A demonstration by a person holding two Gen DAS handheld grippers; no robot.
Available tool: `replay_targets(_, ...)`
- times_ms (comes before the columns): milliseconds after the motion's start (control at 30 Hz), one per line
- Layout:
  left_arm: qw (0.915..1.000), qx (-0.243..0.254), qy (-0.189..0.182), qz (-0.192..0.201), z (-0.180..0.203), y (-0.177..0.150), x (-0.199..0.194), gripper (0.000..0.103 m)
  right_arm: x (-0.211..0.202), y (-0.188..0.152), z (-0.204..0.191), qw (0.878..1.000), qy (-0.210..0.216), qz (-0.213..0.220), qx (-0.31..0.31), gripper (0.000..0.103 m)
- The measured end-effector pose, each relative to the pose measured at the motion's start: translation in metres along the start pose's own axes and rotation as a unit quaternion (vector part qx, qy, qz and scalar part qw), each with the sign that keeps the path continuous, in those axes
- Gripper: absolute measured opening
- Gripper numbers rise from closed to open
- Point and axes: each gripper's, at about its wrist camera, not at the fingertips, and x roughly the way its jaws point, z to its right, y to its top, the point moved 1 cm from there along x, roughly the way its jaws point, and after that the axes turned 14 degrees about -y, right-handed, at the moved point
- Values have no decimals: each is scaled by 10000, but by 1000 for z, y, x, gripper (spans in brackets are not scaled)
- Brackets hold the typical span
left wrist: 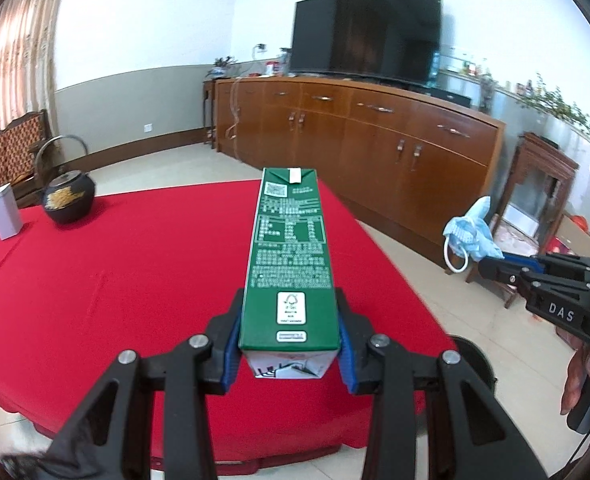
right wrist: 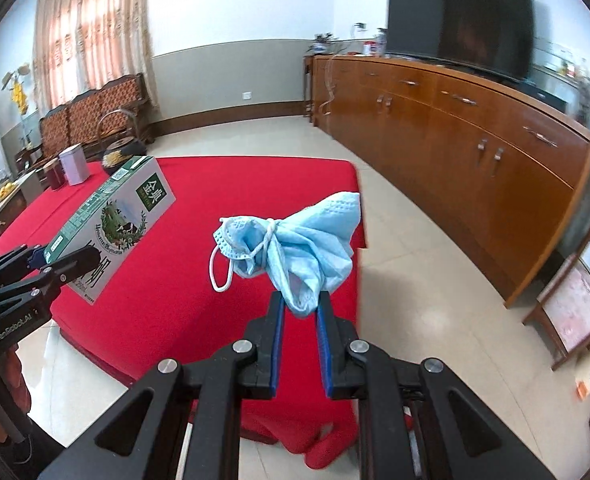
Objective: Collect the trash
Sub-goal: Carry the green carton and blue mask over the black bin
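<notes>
A: We're in a living room with a long wooden sideboard (left wrist: 359,120) and a dark television (left wrist: 367,36) along the far wall; the table under its red cloth (left wrist: 115,280) sits below us.

B: Our left gripper (left wrist: 289,344) has its jaws clamped on the near end of the green milk carton (left wrist: 289,248), which sticks straight out over the cloth.

A: And our right gripper (right wrist: 300,312) pinches the crumpled blue face mask (right wrist: 307,240) by its lower fold, jaws nearly together, ear loop dangling to the left.

B: Both pieces are off the table. We see no bin in either view, so we can't tell where to aim.

A: Then we keep the carton level, since it's held only at one end. We judge the mask grip thin, so no sharp swings.
</notes>
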Motion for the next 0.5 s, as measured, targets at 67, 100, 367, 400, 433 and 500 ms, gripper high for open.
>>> replay_targets(67,9999,44,-130,-28,16,-7,3,41,-9,-13,18,9999,-108,0,113,16)
replay_targets(100,9998,65,-170,-37,23,-9,4,41,-12,-21,28,9997,-159,-25,165,16)
replay_targets(367,9973,318,-600,-268,83,-24,27,41,-26,-68,95,9966,-505,-224,615,16)
replay_targets(400,9969,355,-640,-289,90,-25,30,41,-28,-74,102,9960,-543,-251,669,16)
replay_targets(433,9964,397,-686,-309,96,-25,32,41,-30,-80,108,9954,-582,-270,709,16)
replay_targets(500,9954,461,-766,-337,108,-26,34,41,-33,-89,119,9943,-635,-303,801,16)
